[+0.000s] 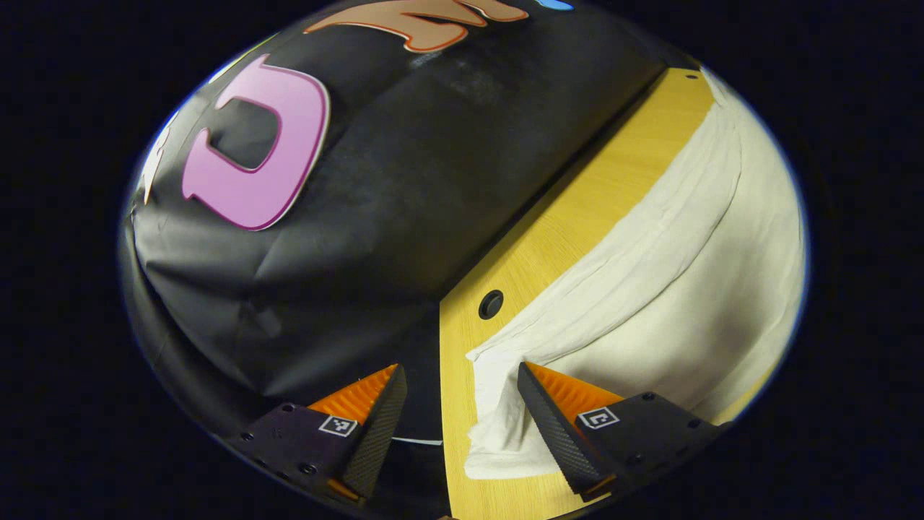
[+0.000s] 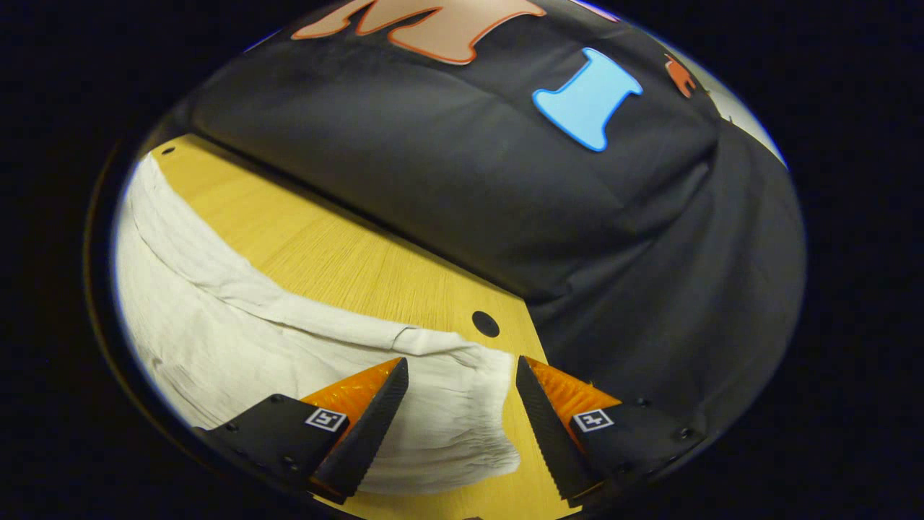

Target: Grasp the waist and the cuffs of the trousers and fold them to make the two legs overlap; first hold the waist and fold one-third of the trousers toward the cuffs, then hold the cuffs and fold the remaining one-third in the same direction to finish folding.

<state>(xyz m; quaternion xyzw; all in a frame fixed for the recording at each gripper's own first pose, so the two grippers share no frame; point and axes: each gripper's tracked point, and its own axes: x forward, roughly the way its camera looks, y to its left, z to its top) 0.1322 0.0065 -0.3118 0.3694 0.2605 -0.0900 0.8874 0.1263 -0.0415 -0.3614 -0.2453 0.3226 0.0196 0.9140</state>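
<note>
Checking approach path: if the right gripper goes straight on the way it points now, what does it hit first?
Likely the gathered end of the white trousers, lying between the open fingers of the right gripper on the wooden table. Depth is unclear.

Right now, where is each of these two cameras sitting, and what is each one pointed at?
Left gripper view: rides on the left gripper, looking forward over one end of the cream-white cloth trousers on the yellow wooden table; its own two fingers show at the bottom, spread apart.
Right gripper view: rides on the right gripper, looking over the other end of the trousers; its two fingers show, spread apart.
Shared: both see the trousers, the table with its small round holes, and the black cloth wall behind.
</note>
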